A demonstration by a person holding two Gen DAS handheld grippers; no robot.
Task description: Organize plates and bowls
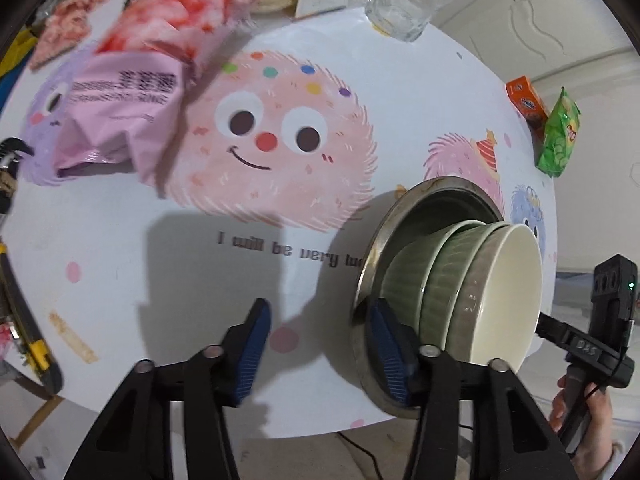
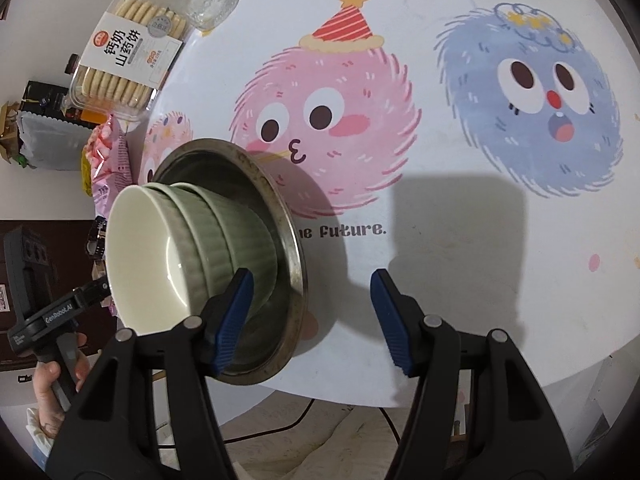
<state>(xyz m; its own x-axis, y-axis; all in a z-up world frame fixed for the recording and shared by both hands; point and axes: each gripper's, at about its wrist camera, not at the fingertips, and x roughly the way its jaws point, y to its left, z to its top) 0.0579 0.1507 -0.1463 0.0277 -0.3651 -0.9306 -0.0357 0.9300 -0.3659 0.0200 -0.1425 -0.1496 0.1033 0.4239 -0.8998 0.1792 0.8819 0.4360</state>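
Observation:
Green ribbed bowls (image 1: 440,280) sit nested in one stack, cream inside (image 1: 510,288), on a metal plate (image 1: 372,264) near the table's front edge. The stack (image 2: 224,232) and the plate (image 2: 292,248) also show in the right wrist view. My left gripper (image 1: 320,344) is open and empty; its right finger (image 1: 386,350) is by the plate's rim, and I cannot tell if it touches. My right gripper (image 2: 312,316) is open and empty; its left finger (image 2: 232,316) stands in front of the bowls and plate.
A round table with a cartoon-monster cloth (image 1: 280,140) holds pink snack bags (image 1: 120,120), a clear glass (image 1: 404,12), an orange box (image 1: 526,100), a green packet (image 1: 560,136) and a biscuit box (image 2: 132,60). The table edge (image 2: 440,400) is close below.

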